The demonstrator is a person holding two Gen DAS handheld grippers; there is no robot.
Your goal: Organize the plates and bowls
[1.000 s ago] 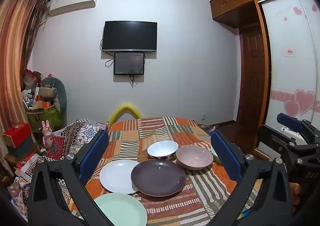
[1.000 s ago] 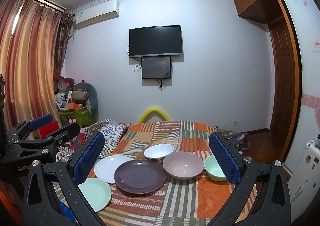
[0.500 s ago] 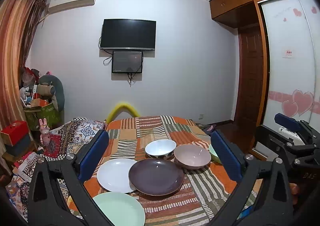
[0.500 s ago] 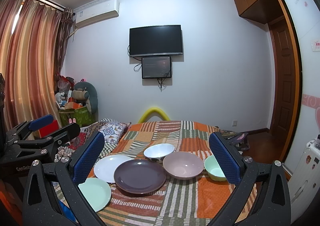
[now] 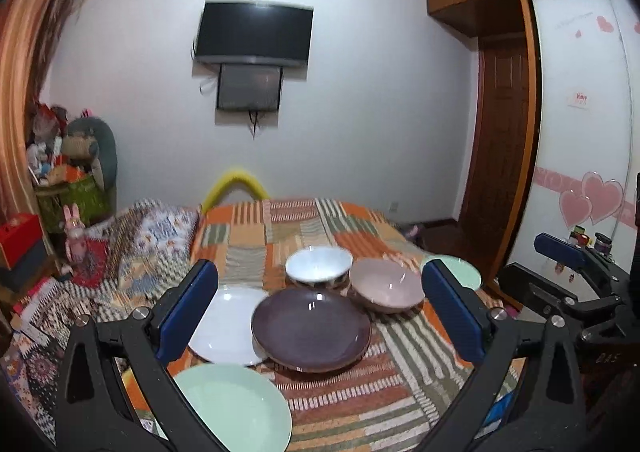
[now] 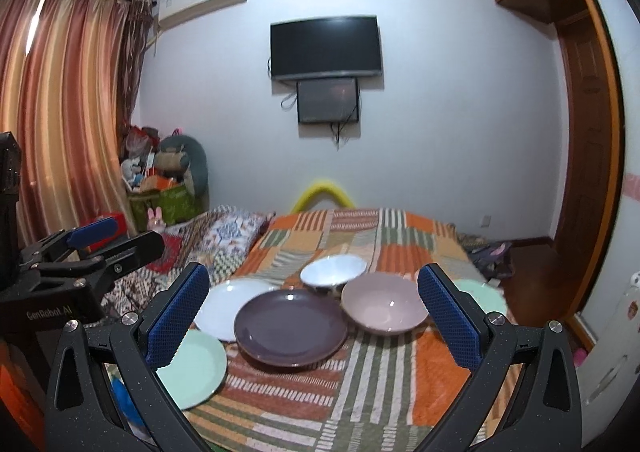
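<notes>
From the left wrist view, the left gripper (image 5: 320,304) hangs wide open and empty above the patchwork bedspread (image 5: 360,404). The purple plate (image 5: 311,329) lies dead ahead, the white plate (image 5: 224,326) touching it at 9 o'clock, the mint plate (image 5: 234,406) at 7, the white bowl (image 5: 318,266) at 12. From the right wrist view, the right gripper (image 6: 314,316) gapes equally empty; the pink bowl (image 6: 384,306) sits at 1 o'clock, the mint bowl (image 6: 484,298) at 2. These glossy, shallow pieces (likely ceramic: stiff, slippery, breakable) are best pinched at the rim.
</notes>
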